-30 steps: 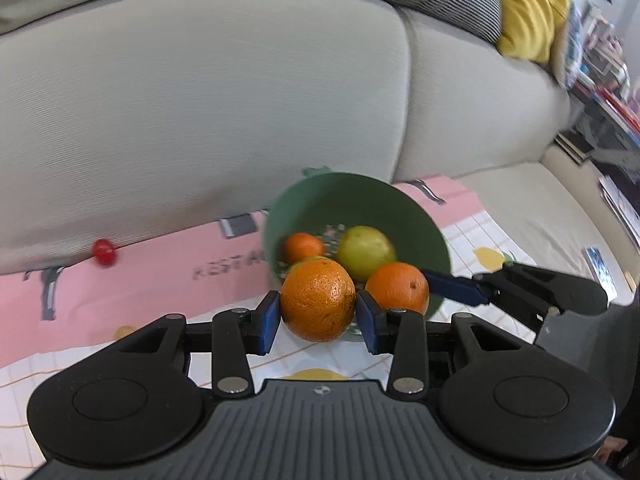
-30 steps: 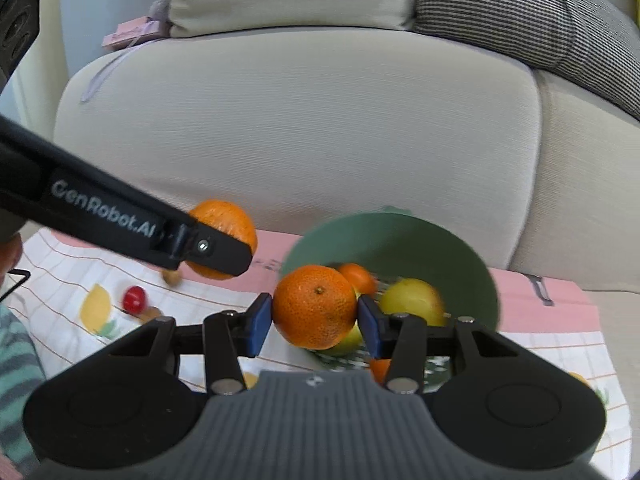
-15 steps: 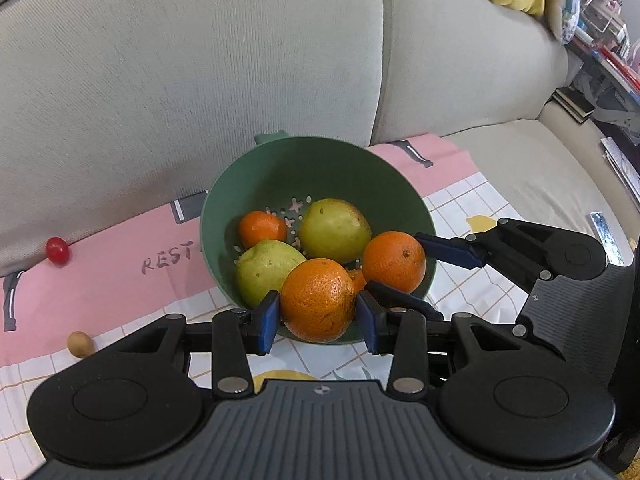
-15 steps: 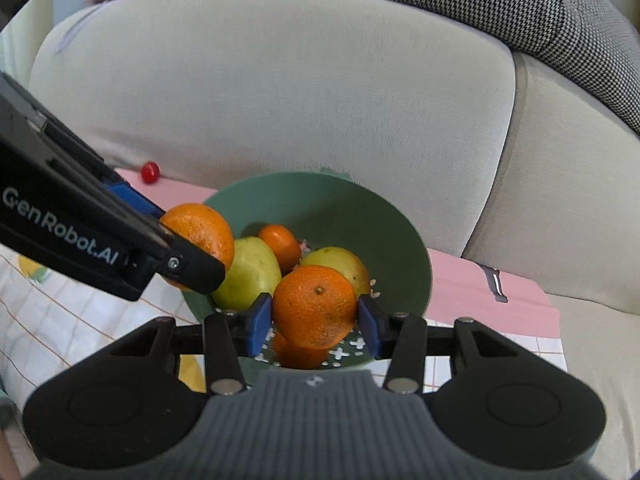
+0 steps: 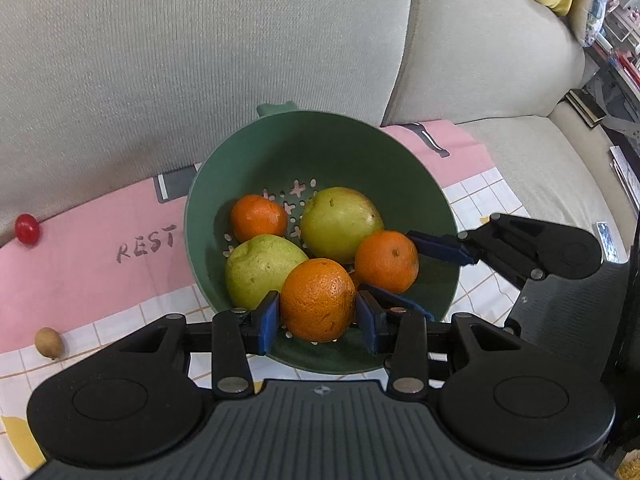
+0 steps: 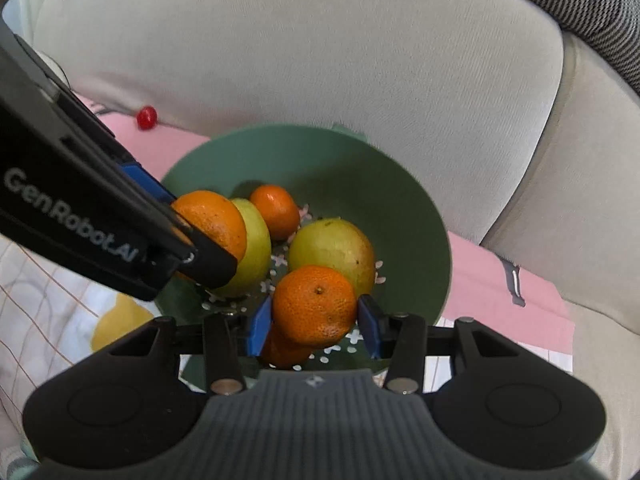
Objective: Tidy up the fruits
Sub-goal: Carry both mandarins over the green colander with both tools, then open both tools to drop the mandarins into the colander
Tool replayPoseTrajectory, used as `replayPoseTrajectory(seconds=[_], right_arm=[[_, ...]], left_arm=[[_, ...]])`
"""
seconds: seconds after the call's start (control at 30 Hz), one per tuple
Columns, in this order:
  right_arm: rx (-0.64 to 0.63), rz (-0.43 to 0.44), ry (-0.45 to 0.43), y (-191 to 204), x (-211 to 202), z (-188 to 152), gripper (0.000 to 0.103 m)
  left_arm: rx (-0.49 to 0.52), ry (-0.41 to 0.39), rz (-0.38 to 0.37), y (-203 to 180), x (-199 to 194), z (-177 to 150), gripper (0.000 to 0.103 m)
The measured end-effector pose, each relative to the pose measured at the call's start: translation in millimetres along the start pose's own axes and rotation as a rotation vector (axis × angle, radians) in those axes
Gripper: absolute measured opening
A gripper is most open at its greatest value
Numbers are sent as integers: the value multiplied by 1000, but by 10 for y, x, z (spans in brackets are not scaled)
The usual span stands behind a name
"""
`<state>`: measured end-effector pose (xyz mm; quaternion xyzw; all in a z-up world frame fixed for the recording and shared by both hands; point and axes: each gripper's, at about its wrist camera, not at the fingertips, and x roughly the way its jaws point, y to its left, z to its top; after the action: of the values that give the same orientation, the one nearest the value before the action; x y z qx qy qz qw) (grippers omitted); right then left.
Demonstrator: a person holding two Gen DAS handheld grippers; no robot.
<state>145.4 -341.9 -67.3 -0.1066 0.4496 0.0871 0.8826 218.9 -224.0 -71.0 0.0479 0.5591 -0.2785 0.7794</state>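
A green colander bowl (image 5: 384, 160) stands on the sofa cloth and holds two green pears (image 5: 340, 218) and a small orange (image 5: 258, 218). My left gripper (image 5: 318, 314) is shut on a large orange (image 5: 318, 300), held over the bowl's near rim. My right gripper (image 6: 314, 322) is shut on a mandarin (image 6: 314, 304) inside the bowl, above another orange fruit (image 6: 286, 350). In the left wrist view the right gripper (image 5: 404, 272) and its mandarin (image 5: 386, 260) show at the bowl's right side. In the right wrist view the left gripper's orange (image 6: 212, 220) shows at the left.
A pink and checked cloth (image 5: 100, 260) covers the beige sofa seat. A small red fruit (image 5: 27, 229) lies at the sofa back and a small brown fruit (image 5: 49, 343) on the cloth at the left. The sofa backrest (image 5: 200, 40) rises behind the bowl.
Both grippers have moved forward and down with their oranges, from in front of the bowl to over and into it. The bowl now looks closer and larger.
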Motion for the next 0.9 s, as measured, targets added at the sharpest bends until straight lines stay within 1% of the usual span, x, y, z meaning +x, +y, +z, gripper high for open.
replayPoseTrajectory(seconds=[0.27, 0.4, 0.53, 0.67, 0.8, 0.9], right_arm=[[-30, -49, 5, -101, 150, 113, 44], [-16, -58, 14, -181, 205, 131, 44], [-21, -46, 22, -242, 207, 102, 44], [-26, -24, 37, -295, 188, 90, 44], [-49, -3, 51, -276, 141, 70, 45], [-39, 22, 57, -264, 145, 57, 45]], left_arm=[[-40, 24, -33, 102, 92, 18, 46], [-58, 37, -59, 136, 105, 25, 46], [-89, 75, -125, 143, 164, -17, 46], [-71, 97, -110, 89, 249, -37, 46], [-69, 92, -117, 88, 247, -20, 45], [-63, 100, -110, 117, 241, -24, 45]])
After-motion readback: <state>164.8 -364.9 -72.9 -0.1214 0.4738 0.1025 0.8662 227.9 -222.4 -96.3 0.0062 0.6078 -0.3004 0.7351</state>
